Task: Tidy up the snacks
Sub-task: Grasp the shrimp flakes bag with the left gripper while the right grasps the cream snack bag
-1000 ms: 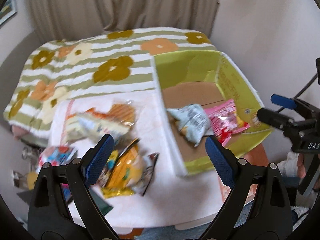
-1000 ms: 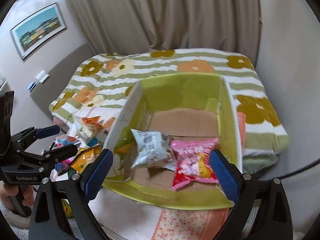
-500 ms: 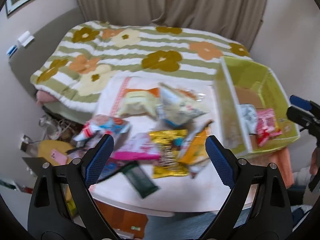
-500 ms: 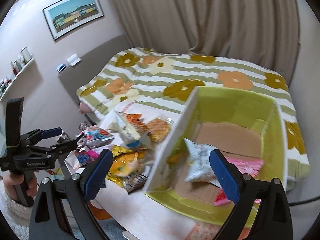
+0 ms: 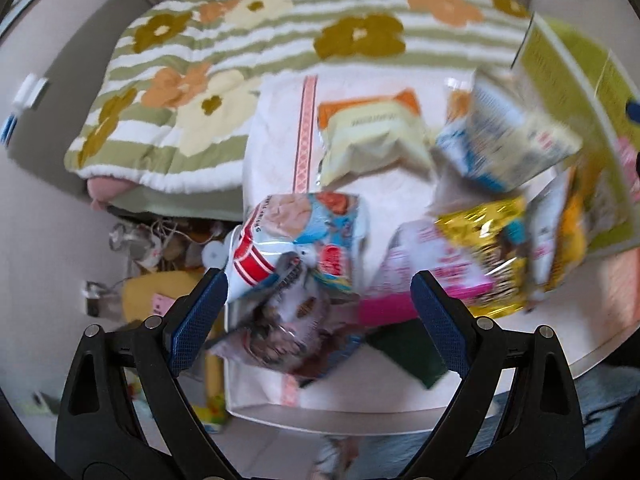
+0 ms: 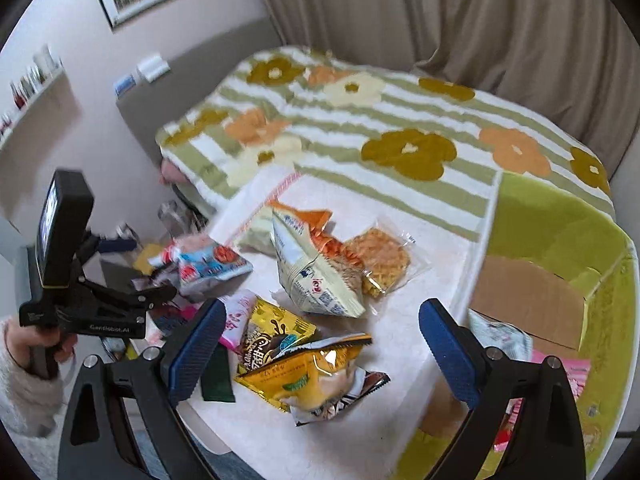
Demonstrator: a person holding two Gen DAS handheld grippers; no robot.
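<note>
2 packets: lying inside the green cardboard box (image 6: pixel 560 216).
Remaining: about 8 snack bags (image 6: pixel 316 264) sitting on the white table (image 6: pixel 424 264).
Left gripper (image 5: pixel 320 300): spread wide, hovering over the blue shrimp-chip bag (image 5: pixel 304 236).
Right gripper (image 6: pixel 322 332): gaping, holding nothing.

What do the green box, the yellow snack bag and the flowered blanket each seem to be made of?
Green box: likely cardboard, brown raw flaps showing inside printed matt walls.
Yellow snack bag: probably foil-like plastic film, glossy, crinkled, catching highlights.
Flowered blanket: soft woven or fleece textile, fuzzy and matt.
</note>
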